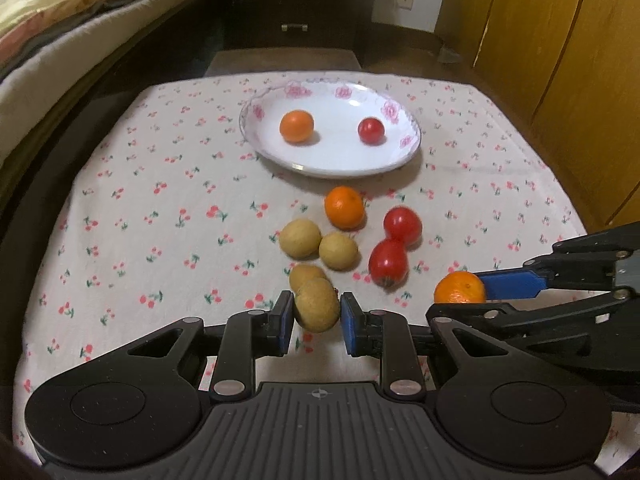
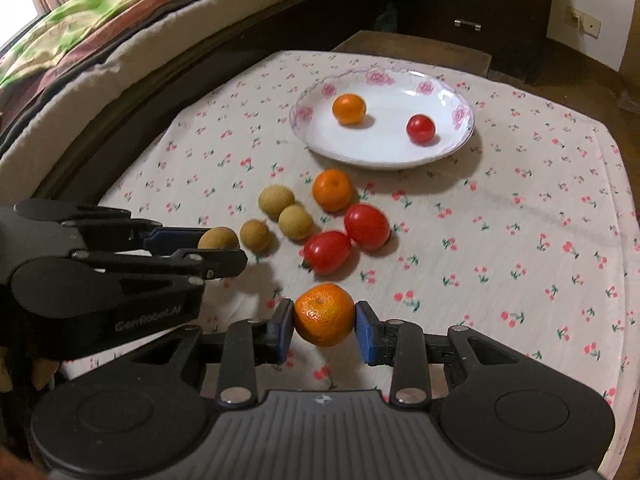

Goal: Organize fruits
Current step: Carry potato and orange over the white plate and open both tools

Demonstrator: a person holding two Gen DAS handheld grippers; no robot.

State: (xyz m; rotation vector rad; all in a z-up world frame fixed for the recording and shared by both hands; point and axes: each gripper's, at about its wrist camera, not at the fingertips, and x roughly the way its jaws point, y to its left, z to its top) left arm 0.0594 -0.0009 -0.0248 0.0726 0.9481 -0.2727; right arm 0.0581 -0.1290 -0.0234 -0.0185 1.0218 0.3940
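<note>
Left gripper (image 1: 316, 322), black with blue pads, is closed on a round tan-brown longan with rough matte skin (image 1: 317, 310); both pads press its sides, the jaws at a narrow gap set by the fruit. The right wrist view shows this held longan (image 2: 218, 239) at the tip of the left gripper (image 2: 208, 246), by the near left edge of the table.

Right gripper (image 2: 324, 330), of the same build, clamps a glossy, dimpled orange mandarin (image 2: 324, 314) between its blue pads, the jaws spread a little wider than on the longan. The left wrist view shows this mandarin (image 1: 460, 288) at the right gripper's tip (image 1: 464, 294), toward the near right of the table.

Table covering: a cream cloth printed with small red cherries (image 2: 500, 248).

Loose fruit, mid-table, beyond the grippers:
- a second tan longan (image 1: 306, 276), directly behind the held one in the left view;
- a touching pair of tan longans (image 1: 300, 238) (image 1: 338, 251);
- two smooth red oval tomatoes (image 1: 388, 264) (image 1: 403, 226), touching each other;
- a second orange mandarin (image 1: 345, 207), farthest of the group, nearest the plate.

Far centre of the table: a white shallow porcelain plate with pink rose rim pattern (image 1: 280, 156). It carries a small orange mandarin (image 1: 296, 126) on its left side and a small round red tomato (image 1: 371, 131) on its right side, the two well apart.
</note>
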